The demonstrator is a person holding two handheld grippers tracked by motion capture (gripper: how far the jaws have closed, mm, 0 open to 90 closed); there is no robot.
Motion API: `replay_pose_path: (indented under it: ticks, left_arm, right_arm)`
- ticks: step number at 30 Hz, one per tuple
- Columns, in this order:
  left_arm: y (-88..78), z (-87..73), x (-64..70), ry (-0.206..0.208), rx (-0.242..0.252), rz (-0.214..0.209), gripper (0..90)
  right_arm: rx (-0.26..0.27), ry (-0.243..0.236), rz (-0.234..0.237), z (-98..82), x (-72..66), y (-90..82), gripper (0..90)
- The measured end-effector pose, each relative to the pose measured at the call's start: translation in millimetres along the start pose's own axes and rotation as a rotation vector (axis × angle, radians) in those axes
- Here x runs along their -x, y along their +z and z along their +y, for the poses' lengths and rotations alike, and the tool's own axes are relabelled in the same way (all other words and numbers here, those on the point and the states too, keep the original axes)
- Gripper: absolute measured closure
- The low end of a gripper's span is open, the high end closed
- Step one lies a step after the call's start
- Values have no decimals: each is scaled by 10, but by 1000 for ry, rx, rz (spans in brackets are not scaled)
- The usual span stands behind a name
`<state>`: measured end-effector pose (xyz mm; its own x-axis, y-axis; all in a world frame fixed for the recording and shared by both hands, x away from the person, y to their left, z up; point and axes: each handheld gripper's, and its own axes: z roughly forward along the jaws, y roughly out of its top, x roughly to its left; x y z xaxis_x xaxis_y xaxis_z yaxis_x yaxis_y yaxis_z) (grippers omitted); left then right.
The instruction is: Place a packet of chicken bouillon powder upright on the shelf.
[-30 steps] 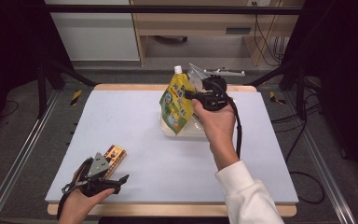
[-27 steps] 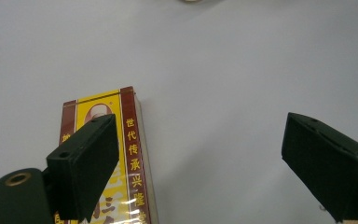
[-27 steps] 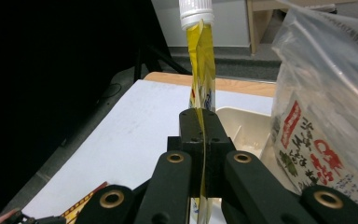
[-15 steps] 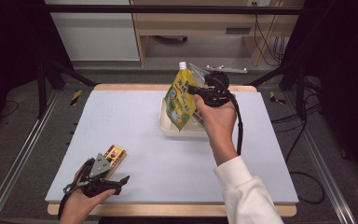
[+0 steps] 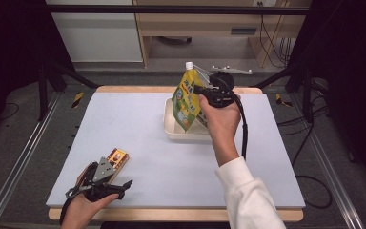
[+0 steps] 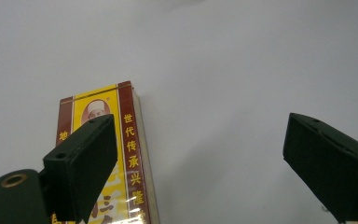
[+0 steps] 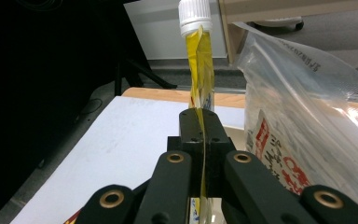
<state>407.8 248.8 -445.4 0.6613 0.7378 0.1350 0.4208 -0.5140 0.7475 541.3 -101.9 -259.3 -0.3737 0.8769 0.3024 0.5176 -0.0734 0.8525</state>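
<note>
Yellow spouted pouch [image 5: 187, 99], white cap, upright, pinched in right gripper [image 5: 203, 90] jaws.

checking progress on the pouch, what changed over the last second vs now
The right tongs, still shut on the yellow spouted pouch, have lifted it a little higher above the white tray; its bottom edge has come up off the tray floor. The left tongs stay open by the small red and yellow box at the near left, and the clear bag stays in the tray.
</note>
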Motion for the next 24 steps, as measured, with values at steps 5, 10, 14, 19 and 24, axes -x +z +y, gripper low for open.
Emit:
replay_pose_path:
  ticks: [5,10,14,19,24]
  left_arm:
    - [-7,-7,-19,-6,3,4,94]
    - [-2,-8,-18,-1,-3,0,93]
    - [0,-6,-10,1,-4,-3,93]
    - [0,-6,-10,2,-4,-3,93]
    - [1,-5,-9,3,-4,-4,93]
  right_arm:
    - [5,5,-3,5,15,3,900]
    - [18,5,-10,11,36,8,900]
    - [25,13,-22,16,42,18,900]
    - [29,16,-41,16,52,54,900]
    - [26,13,-57,14,51,85,900]
